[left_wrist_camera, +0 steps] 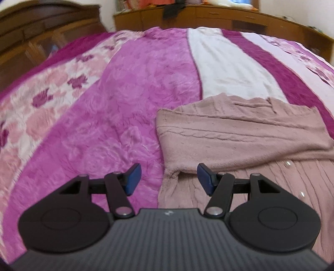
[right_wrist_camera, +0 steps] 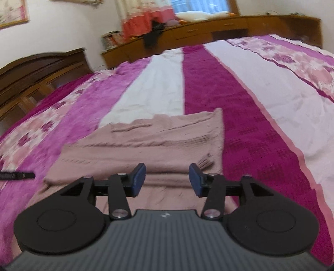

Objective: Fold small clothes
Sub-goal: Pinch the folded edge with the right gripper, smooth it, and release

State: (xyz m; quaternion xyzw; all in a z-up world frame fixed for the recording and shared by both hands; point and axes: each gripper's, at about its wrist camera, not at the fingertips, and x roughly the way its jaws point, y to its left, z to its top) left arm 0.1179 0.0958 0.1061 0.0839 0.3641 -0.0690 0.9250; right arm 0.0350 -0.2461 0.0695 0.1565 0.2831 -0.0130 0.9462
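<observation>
Left wrist view: the left gripper [left_wrist_camera: 168, 179] hangs above the bed, its jaws spread with nothing between them; one blue pad [left_wrist_camera: 133, 179] sits at about seven o'clock of centre, over the magenta band of the bedspread [left_wrist_camera: 129, 87]; the other is over the near left corner of the dusty-pink knitted garment [left_wrist_camera: 240, 137]; the garment lies flat on the bedspread from four to five o'clock, a folded layer across its upper part, ribbed knit with small clear buttons [left_wrist_camera: 289, 163] showing below the fold; a wooden headboard [left_wrist_camera: 41, 29] stands at ten o'clock and a low wooden cabinet [left_wrist_camera: 219, 16] runs along twelve to one o'clock.

Right wrist view: the right gripper [right_wrist_camera: 167, 179] also has its jaws spread, no cloth caught between the pads; the dusty-pink knitted garment [right_wrist_camera: 150, 141] lies just ahead of and beneath them, around the centre and toward six o'clock, folded into a rough rectangle across the white and magenta stripes of the bedspread [right_wrist_camera: 250, 108]; the picture is blurred; a dark slim object [right_wrist_camera: 16, 175] enters at nine o'clock, too unclear to identify; a curtain [right_wrist_camera: 142, 18] hangs at twelve o'clock above the cabinet [right_wrist_camera: 208, 29].
</observation>
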